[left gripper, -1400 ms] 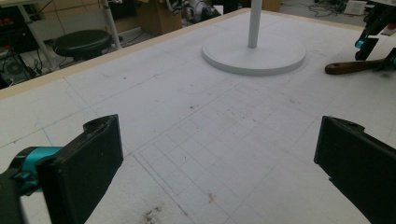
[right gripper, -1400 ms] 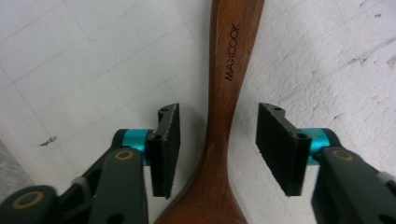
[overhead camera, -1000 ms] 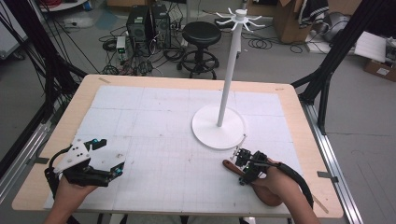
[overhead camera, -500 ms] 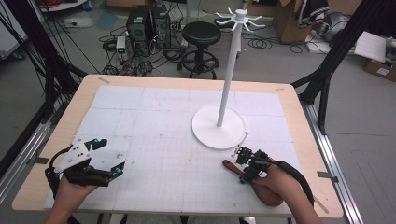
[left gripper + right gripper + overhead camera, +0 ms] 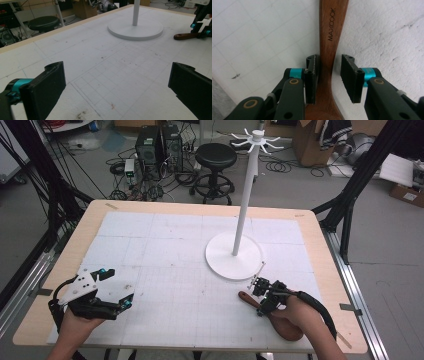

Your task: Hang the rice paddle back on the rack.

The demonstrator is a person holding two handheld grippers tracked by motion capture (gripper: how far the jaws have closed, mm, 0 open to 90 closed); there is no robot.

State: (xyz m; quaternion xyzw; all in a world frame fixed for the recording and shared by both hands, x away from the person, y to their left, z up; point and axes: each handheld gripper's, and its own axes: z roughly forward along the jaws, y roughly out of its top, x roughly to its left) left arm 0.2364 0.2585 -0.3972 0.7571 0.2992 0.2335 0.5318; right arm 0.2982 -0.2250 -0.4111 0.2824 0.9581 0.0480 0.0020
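A dark wooden spoon (image 5: 331,35) stamped "MAXCOOK" lies flat on the white mat near the front right. Its handle (image 5: 246,297) points left and its bowl sits under the person's right hand. My right gripper (image 5: 329,75) straddles the handle low over the mat. One jaw touches the wood, the other stands a small gap off, so it is open. My left gripper (image 5: 117,287) is held at the front left, open wide with nothing between its jaws (image 5: 116,85). The left gripper view also catches the spoon handle (image 5: 184,36) and the right gripper (image 5: 200,27) at its far right.
A white stand (image 5: 233,256) with a round base and a tall pole topped by hooks rises just behind the spoon, right of centre. Its base (image 5: 136,30) lies ahead of the left gripper. A black stool (image 5: 216,157) and cables sit on the floor beyond the table.
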